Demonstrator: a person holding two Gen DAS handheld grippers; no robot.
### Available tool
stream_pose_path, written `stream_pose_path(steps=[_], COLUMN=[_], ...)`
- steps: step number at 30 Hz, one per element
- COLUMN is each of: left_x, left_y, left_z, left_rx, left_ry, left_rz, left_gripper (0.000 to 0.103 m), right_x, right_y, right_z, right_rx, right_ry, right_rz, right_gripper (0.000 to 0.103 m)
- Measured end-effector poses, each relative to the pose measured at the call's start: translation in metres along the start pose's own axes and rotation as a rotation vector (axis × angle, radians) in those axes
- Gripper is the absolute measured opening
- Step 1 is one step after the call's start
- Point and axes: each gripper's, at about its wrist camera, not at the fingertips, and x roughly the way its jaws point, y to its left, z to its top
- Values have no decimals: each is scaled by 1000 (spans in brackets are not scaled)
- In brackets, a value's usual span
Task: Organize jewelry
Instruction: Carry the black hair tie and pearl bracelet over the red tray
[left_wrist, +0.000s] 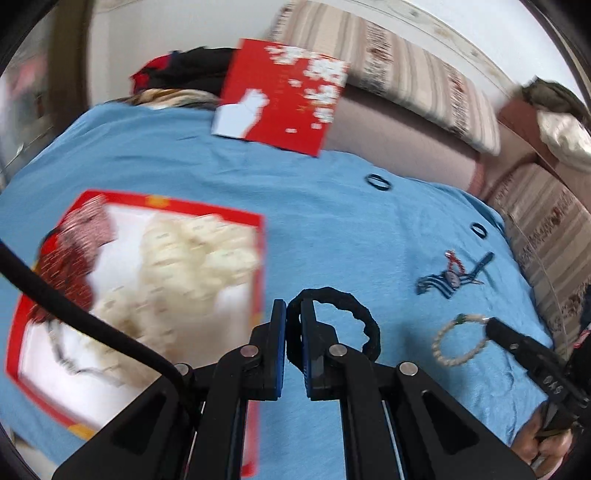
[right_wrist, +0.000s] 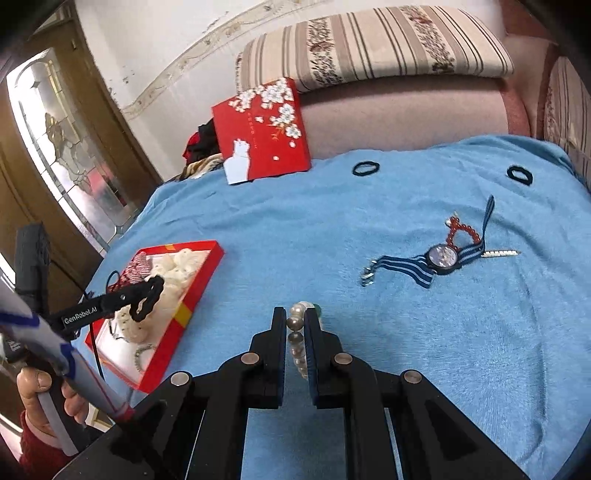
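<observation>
Tongs first: the left gripper (left_wrist: 293, 314) is clamped on a black ruffled hair tie (left_wrist: 340, 317), whose loop hangs out to the right of the fingers, above the edge of the open red box (right_wrist: 192, 291). The right gripper (right_wrist: 295, 321) pinches a pale bead bracelet (right_wrist: 297, 332), its string running lengthwise between the fingers, over the blue cloth (right_wrist: 369, 369). Farther out lie a striped-strap watch (right_wrist: 441, 256), strap stretched left to right, a red bead ring (right_wrist: 461, 230) touching it, and two black hair ties (right_wrist: 365, 168).
</observation>
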Motion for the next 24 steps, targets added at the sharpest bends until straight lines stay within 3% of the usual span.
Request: stream_pose_path(steps=[12, 18, 24], left_x=[-47, -47, -30], left_y=[122, 147, 158], left_z=[-25, -37, -47], left_rx=[-230, -259, -269], left_ry=[-16, 35, 125], left_rz=[170, 258, 276], left_gripper=[7, 7, 7], right_x=[-4, 21, 64], right_y=[82, 131, 182], right_z=[15, 23, 33], right_rx=[-131, -181, -222], right_ry=[8, 52, 118], right_rz=[36, 86, 125], right_gripper=[10, 10, 10])
